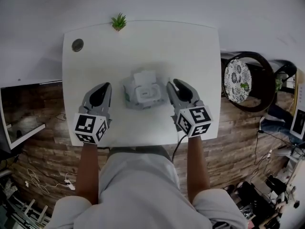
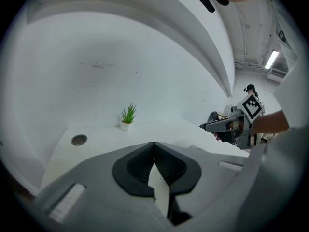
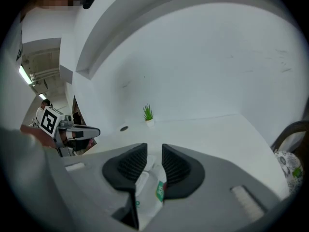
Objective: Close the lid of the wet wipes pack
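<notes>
Print on wipes pack [image 3: 145, 187] label [image 3: 160, 191] is illegible.

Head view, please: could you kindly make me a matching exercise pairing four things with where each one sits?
Things:
1 wet wipes pack
2 small potted plant
3 round cable grommet
4 patterned cushion

Places:
A far left corner of the table
B middle of the table, lid open
C on a chair right of the table
D at the table's far edge

Pairs: 1-B, 2-D, 3-A, 4-C.
</notes>
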A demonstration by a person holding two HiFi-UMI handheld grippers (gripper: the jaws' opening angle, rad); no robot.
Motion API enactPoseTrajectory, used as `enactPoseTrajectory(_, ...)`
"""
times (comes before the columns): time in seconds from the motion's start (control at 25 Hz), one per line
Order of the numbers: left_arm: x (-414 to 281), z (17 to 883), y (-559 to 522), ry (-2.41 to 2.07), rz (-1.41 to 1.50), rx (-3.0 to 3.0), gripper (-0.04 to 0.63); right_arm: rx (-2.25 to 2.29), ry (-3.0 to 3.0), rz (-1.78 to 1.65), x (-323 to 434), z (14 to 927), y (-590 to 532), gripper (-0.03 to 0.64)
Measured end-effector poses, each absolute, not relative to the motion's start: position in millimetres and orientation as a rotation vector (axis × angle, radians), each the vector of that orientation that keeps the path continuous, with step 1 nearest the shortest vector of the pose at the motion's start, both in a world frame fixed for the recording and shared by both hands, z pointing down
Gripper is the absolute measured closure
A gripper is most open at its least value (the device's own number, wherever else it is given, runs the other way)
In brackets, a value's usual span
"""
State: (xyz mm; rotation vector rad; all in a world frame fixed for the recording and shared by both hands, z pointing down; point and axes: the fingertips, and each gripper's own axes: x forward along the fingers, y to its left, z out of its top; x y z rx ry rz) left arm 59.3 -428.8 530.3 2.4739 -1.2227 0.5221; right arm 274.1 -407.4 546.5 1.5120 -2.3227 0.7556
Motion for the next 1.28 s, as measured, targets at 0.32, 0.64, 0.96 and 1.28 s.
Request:
enactPoseTrajectory(0.32,62,556,-436,-1.222,0.536,2.42,0.595,1.343,-2.36,0.791,258,571,-426,0.515)
enactPoseTrajectory(0.64,64,566,-444,-1.213,0.539,2.398,0.595,1.114,-2.378,0.778,238,586,-449,0.514)
enactPoseTrajectory(0.96,61,578,-446,-1.202,0.555,2.38,0.595,0.978,-2.34,0.802,225,610,-461,0.477)
enactPoseTrajectory(1.28,62,585,-447,-1.186,0.565,2.375,0.595,0.887,-2.27,0.93,223,637,-461,0.476)
